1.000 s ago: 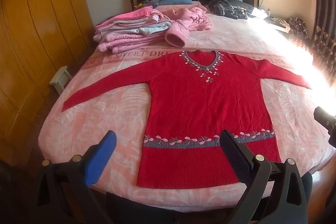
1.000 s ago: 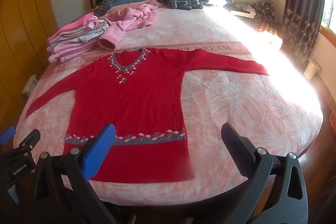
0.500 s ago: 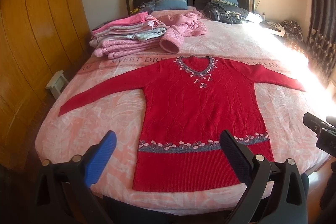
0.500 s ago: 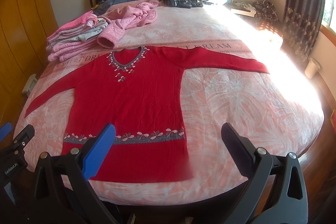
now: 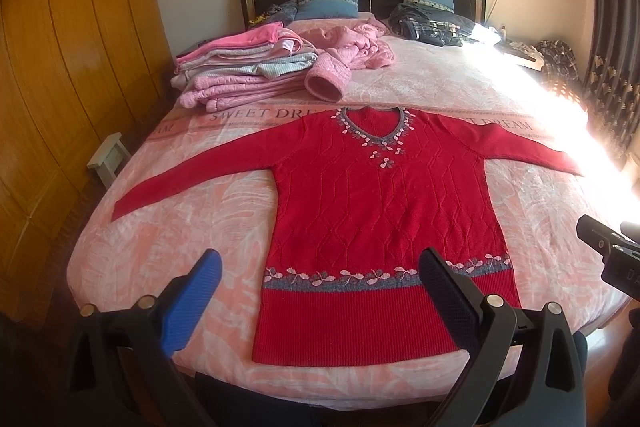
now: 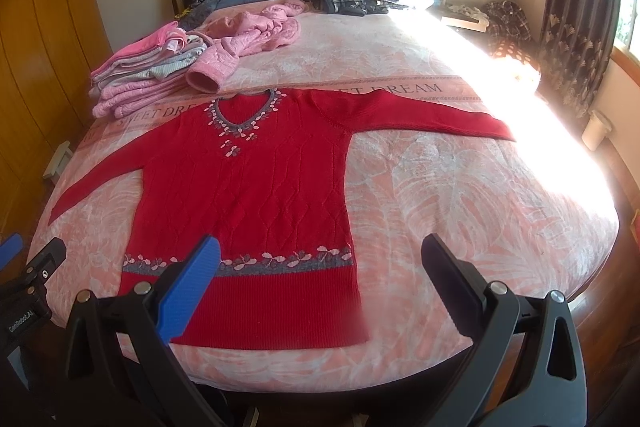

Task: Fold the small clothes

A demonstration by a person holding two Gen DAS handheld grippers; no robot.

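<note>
A red knitted sweater (image 5: 380,203) (image 6: 248,195) lies flat and face up on the bed, both sleeves spread out, its hem toward me. It has a grey flowered band near the hem and a grey neckline. My left gripper (image 5: 320,283) hangs open above the hem at the bed's foot, holding nothing. My right gripper (image 6: 320,267) is also open and empty, over the sweater's lower right corner. Each gripper shows at the edge of the other's view.
A stack of folded pink and grey clothes (image 5: 240,67) sits at the back left of the bed (image 5: 180,227). A crumpled pink jacket (image 5: 352,47) and dark clothes (image 5: 432,23) lie near the pillows. A wooden wardrobe (image 5: 60,67) stands left; a curtain (image 6: 576,7) hangs right.
Both grippers have drawn back and risen slightly, so the sweater sits a little lower and farther in view. The sweater has not moved.
</note>
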